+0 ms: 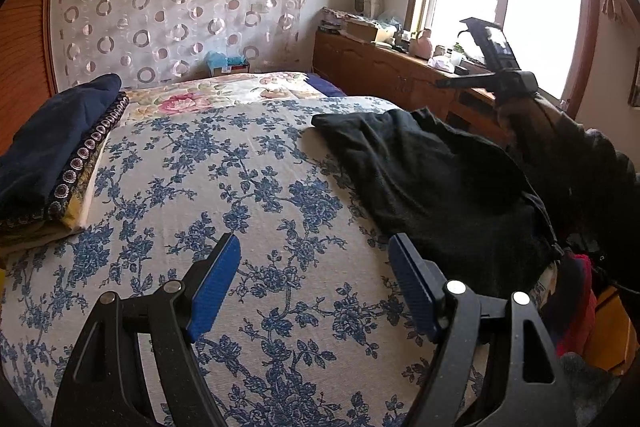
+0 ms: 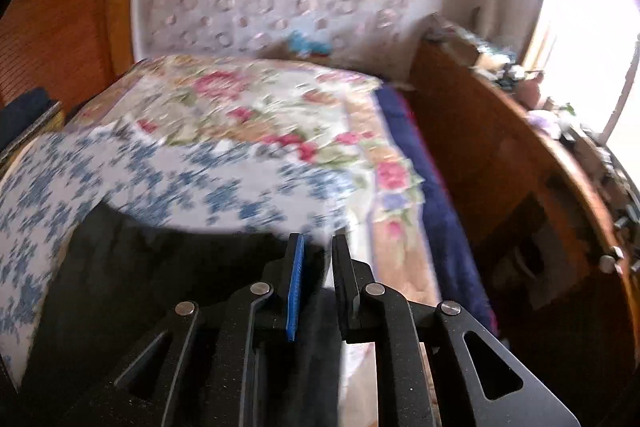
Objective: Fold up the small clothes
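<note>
A black garment (image 1: pixel 436 183) lies spread on the right side of the bed, over the blue-flowered cover (image 1: pixel 224 187). My left gripper (image 1: pixel 316 263) is open and empty, hovering above the cover just left of the garment's near edge. My right gripper (image 2: pixel 318 247) has its jaws nearly together and pinches an edge of the black garment (image 2: pixel 160 291), which hangs to the left below it. The right gripper's body (image 1: pixel 496 67) shows raised at the far right of the left wrist view. The right wrist view is blurred by motion.
A folded dark blue cloth (image 1: pixel 52 143) sits on a stack at the bed's left side. A pink-flowered quilt (image 1: pixel 224 93) covers the far end. A wooden cabinet (image 1: pixel 384 71) with clutter runs along the right under the window. Red clothes (image 1: pixel 576 303) lie at the right edge.
</note>
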### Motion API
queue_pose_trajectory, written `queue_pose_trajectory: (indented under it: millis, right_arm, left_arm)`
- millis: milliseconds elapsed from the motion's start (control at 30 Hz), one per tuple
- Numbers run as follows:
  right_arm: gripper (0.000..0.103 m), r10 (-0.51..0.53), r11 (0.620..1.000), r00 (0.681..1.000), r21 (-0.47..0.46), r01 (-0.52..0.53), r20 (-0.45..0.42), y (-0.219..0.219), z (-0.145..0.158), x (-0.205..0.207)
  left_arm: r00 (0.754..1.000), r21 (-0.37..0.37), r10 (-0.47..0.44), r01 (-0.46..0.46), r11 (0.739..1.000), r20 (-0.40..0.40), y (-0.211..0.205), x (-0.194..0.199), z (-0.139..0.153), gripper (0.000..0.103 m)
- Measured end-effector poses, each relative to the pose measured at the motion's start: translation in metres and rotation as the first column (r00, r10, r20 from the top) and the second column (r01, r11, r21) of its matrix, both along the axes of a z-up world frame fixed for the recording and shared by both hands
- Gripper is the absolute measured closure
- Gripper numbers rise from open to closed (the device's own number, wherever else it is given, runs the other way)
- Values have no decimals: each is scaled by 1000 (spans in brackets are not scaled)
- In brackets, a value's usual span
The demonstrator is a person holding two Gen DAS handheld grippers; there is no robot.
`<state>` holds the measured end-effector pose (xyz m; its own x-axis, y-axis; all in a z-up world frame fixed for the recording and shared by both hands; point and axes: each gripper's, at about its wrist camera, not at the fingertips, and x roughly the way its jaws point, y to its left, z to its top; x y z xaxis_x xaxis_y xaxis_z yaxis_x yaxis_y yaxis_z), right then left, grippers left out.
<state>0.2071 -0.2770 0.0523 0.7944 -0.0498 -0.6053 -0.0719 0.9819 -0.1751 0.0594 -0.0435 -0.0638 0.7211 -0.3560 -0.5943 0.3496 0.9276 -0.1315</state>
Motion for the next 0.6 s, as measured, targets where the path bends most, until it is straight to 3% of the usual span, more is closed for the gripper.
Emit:
queue_pose_trajectory:
  millis: [100,367,467,600]
  right_arm:
    - [87,-24,999,999,30,23,32,-6,8,-11]
    - [86,70,995,997,77,-71,22,-4,-1,-84]
    - [73,110,991,994,81,-110,4,-6,-9,-115]
    - [70,181,980,983,87,-179,-24,7,-19,-131]
  left_arm:
    - [1000,2,-11,11,1000,1,-4,1,1,26]
    - [997,11,-80,80,997,-7,-28,8,4,26]
    - [994,14,-110,111,994,-21,-39,11,2,26]
    - [991,24,-133,133,991,-31,-53,12,0,26]
